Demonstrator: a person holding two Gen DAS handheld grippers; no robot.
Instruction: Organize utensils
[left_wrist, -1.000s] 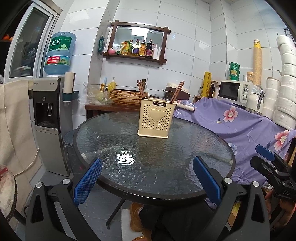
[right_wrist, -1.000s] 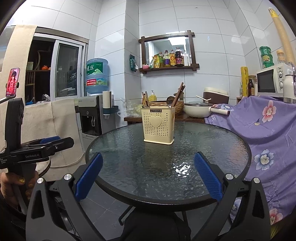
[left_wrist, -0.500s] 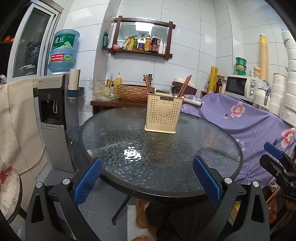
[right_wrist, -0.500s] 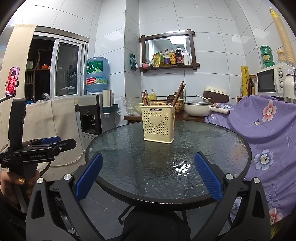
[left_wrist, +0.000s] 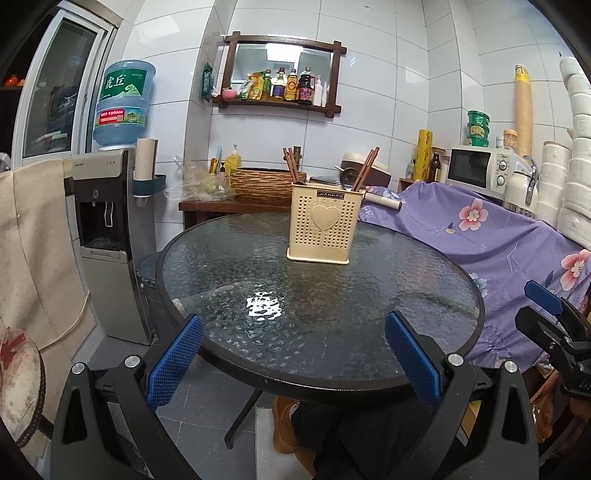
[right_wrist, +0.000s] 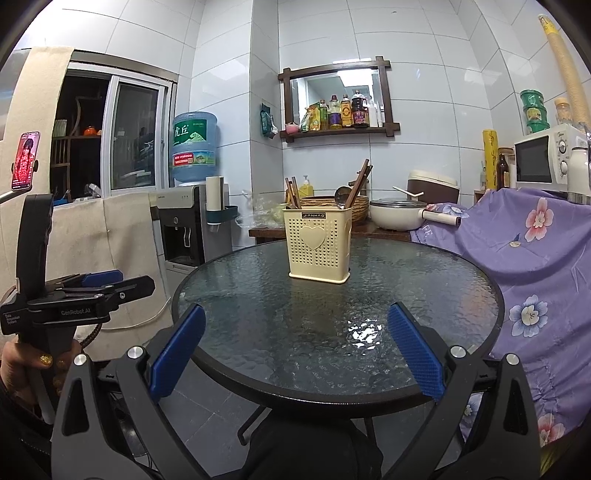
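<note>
Nearest, the left tool (left_wrist: 293, 363) hangs at the near edge of the round glass bench (left_wrist: 369, 373), its two blue pads (left_wrist: 173, 363) spread wide with nothing between them. The right tool (right_wrist: 295, 360) is in the same pose at its own side, also wide and holding nothing. Each tool also shows in the other's camera: the right one at the far right edge of the left view, the left one at the left edge of the right view, gripped from below by a hand (right_wrist: 22, 369). Both tools are off the glass and well apart from the holder.

Under the bench edge a dark trouser leg and a brown shoe (left_wrist: 284, 424) of the person show on the grey floor tiles.

Further in, the glass top is bare except for a bright light reflection. Past its middle, toward the far side, stands the cream holder (left_wrist: 322, 225), upright, with small holes and a heart on its front. Inside it are brown chopsticks (left_wrist: 364, 168) leaning to the right, more chopsticks at the left side, and a metal spoon (right_wrist: 342, 194) whose bowl rises above the rim.

Behind the bench, a purple flowered cloth (left_wrist: 480, 236) covers something at the right, a water dispenser (left_wrist: 107, 229) stands at the left, and a wooden shelf (left_wrist: 277, 105) with bottles hangs on the white tiled wall.
</note>
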